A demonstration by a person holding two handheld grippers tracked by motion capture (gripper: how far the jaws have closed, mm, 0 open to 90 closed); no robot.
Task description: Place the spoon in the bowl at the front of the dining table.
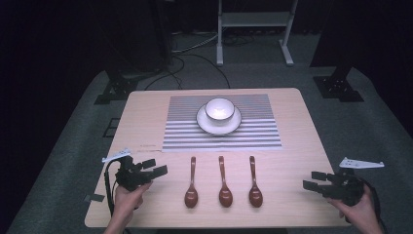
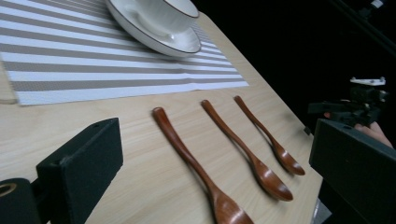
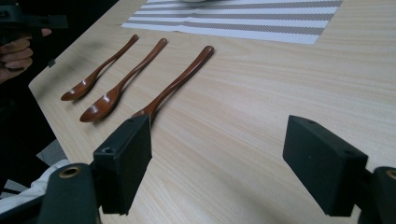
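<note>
Holding a gripper in each hand, you keep both low at the near corners of the wooden table (image 1: 146,105). Your left gripper (image 1: 152,167) sits at the near left, its jaws standing wide apart with nothing between them — in the left gripper view they frame bare tabletop and the spoons beyond. Your right gripper (image 1: 316,181) sits at the near right, jaws likewise spread wide and empty, pointing in toward the spoons.

Between your grippers lie three brown wooden spoons in a row, bowls toward you, handles pointing at the striped placemat (image 1: 253,134): the left spoon (image 1: 191,190), the middle spoon (image 1: 224,188) and the right spoon (image 1: 254,187). They lie side by side, apart from one another, and neither gripper touches any of them.

On the placemat rests a white plate (image 1: 202,123) with a white bowl (image 1: 219,109) on it; the bowl seems empty, though its inside is too bright to judge.
</note>
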